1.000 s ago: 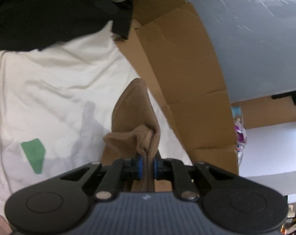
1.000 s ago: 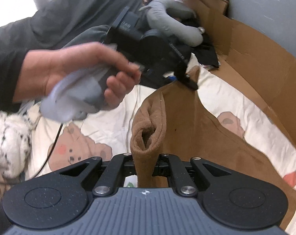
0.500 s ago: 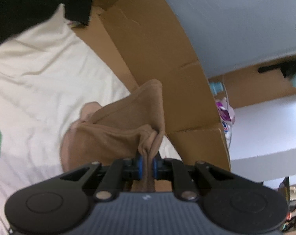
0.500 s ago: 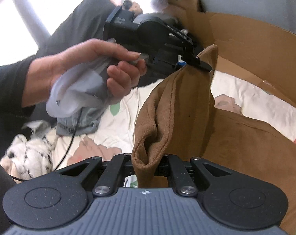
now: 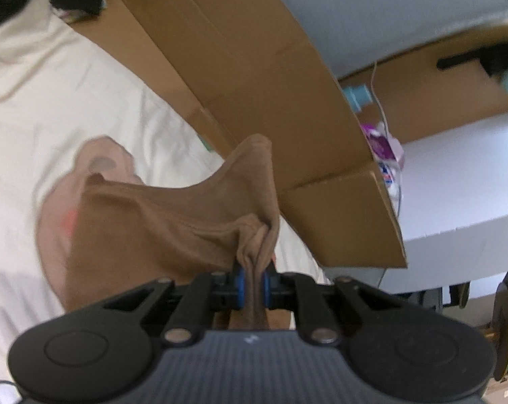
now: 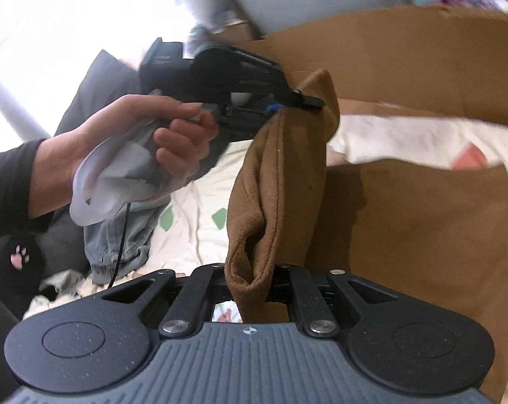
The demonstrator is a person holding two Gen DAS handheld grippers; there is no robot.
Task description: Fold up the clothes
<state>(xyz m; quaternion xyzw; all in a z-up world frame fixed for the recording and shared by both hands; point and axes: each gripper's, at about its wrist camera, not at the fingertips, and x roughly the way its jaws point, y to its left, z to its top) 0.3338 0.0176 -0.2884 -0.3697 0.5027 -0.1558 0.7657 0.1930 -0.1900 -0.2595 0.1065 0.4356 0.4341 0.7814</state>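
Both grippers, left gripper [image 5: 254,284] and right gripper [image 6: 250,281], are clamping bunched edges of a soft, light brown garment [image 6: 405,222], which is draping limply between them.

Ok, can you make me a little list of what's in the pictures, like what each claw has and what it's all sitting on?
left claw: shut on the brown cloth
right claw: shut on another bunched edge of the same cloth
cloth: lifted and stretched between both claws, the rest draped on the bed
underneath: cream sheet with coloured patches
behind: cardboard
hand: holds the left claw's handle
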